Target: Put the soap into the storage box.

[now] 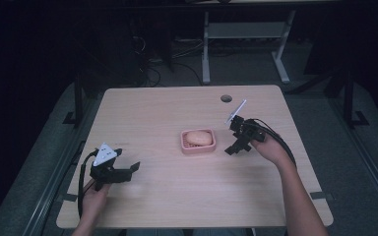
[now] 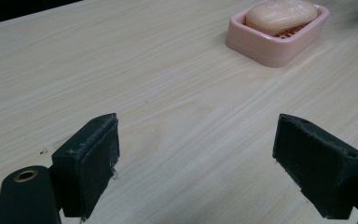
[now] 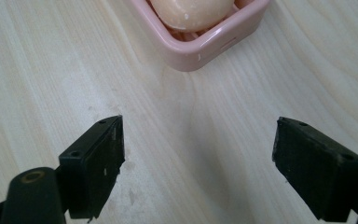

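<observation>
A pink soap dish (image 1: 198, 146) sits near the middle of the wooden table (image 1: 147, 113), and a pale peach bar of soap (image 1: 198, 137) lies in it. My right gripper (image 1: 233, 147) hovers just right of the dish, tilted down toward it, open with nothing between its jaws. In the right gripper view the dish (image 3: 200, 42) and soap (image 3: 191, 11) lie close ahead of the open gripper (image 3: 198, 163). My left gripper (image 1: 128, 169) rests low at the front left, open and empty. Its own view shows the dish (image 2: 275, 39) and soap (image 2: 279, 14) farther off beyond the open gripper (image 2: 196, 161).
A round cable hole (image 1: 226, 98) is set near the table's far edge. Beyond the table stand white desk legs (image 1: 205, 49) and cables on a dark floor. Bare wood lies between the two grippers.
</observation>
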Demonstrator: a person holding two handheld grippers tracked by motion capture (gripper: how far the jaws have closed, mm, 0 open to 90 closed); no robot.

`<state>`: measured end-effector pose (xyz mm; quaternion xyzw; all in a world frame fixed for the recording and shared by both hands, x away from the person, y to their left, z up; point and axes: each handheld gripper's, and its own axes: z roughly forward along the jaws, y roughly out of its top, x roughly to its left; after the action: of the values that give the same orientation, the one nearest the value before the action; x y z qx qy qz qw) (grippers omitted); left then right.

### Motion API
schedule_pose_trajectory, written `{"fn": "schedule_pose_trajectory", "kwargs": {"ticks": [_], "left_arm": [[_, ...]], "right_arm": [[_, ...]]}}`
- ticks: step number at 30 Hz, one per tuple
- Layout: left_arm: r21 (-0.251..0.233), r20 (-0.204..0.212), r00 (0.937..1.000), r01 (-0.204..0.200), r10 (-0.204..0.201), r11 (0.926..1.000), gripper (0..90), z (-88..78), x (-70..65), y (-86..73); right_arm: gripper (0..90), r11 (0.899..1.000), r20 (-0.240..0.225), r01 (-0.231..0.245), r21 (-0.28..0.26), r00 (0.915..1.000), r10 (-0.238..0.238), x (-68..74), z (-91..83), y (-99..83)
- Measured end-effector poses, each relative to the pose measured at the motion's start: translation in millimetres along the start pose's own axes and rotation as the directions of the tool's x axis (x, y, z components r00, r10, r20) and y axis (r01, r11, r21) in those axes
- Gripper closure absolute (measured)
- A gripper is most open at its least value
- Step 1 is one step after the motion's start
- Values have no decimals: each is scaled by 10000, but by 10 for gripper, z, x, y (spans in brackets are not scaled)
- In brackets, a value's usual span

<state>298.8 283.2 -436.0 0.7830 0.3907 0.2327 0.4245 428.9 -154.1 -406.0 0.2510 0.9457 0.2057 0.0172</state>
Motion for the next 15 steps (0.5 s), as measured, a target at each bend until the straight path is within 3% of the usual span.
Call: {"fn": "schedule_pose_trajectory", "kwargs": {"ticks": [15], "left_arm": [[-36,-20,10000,18,-18,10000,143,-2,-2,0]], "right_arm": [[158,10000,-125,-46,-14,9999,46,53,3,-96]]}}
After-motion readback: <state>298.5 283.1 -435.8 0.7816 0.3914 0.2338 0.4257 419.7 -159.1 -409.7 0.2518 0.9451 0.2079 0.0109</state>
